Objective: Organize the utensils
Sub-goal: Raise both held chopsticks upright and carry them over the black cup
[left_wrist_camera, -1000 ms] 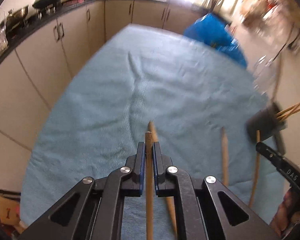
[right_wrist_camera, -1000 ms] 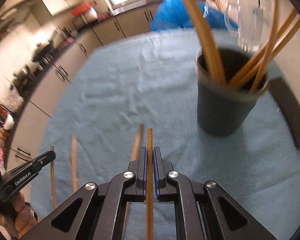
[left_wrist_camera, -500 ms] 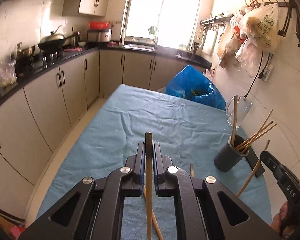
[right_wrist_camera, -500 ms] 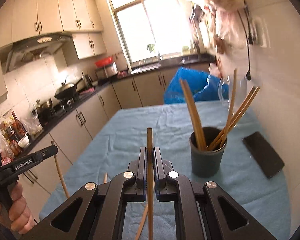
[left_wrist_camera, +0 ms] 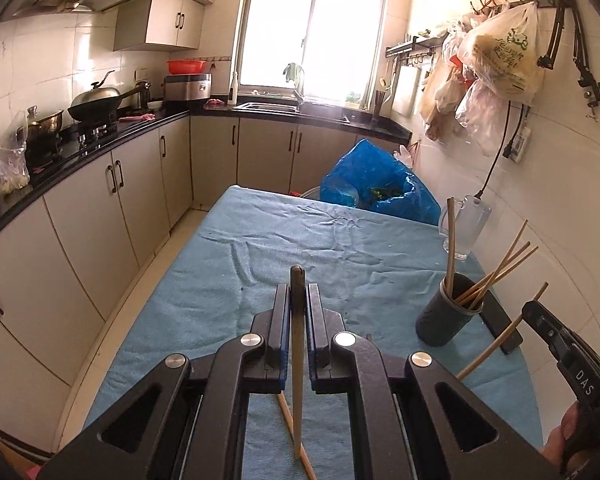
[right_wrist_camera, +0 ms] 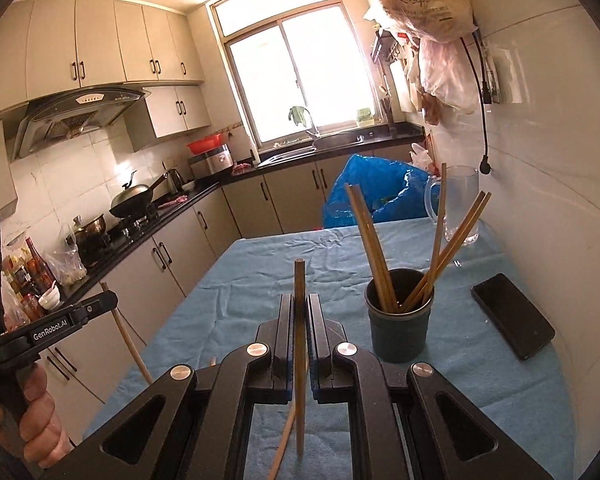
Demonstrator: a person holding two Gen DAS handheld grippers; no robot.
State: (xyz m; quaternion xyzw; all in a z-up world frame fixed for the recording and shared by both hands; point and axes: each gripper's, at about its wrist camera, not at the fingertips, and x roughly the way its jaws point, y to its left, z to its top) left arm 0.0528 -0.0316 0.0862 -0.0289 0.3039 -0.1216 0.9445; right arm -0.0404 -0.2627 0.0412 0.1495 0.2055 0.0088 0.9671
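A: Where are the chopsticks?

B: One in each gripper. The left gripper (left_wrist_camera: 298, 292) is clamped on a chopstick (left_wrist_camera: 297, 360), jaws nearly together, the dark tip poking up just past the pads. The right gripper (right_wrist_camera: 299, 300) pinches its own stick (right_wrist_camera: 299, 344) the same way, tip standing well above the jaws.

A: And the rest?

B: Several stand leaning in the dark cup (right_wrist_camera: 399, 328) on the blue cloth (left_wrist_camera: 320, 248). One more chopstick (left_wrist_camera: 296, 436) lies on the cloth under the left gripper (partly hidden by the frame).

A: How are the hands held?

B: Both grippers are raised off the table, pointing forward and somewhat down. In the right view a hand (right_wrist_camera: 40, 420) grips the left handle at the left edge, its stick slanting down below the jaws. The cup sits just right of the right gripper's line, a phone (right_wrist_camera: 514, 316) beside it, a glass mug (right_wrist_camera: 460, 204) behind
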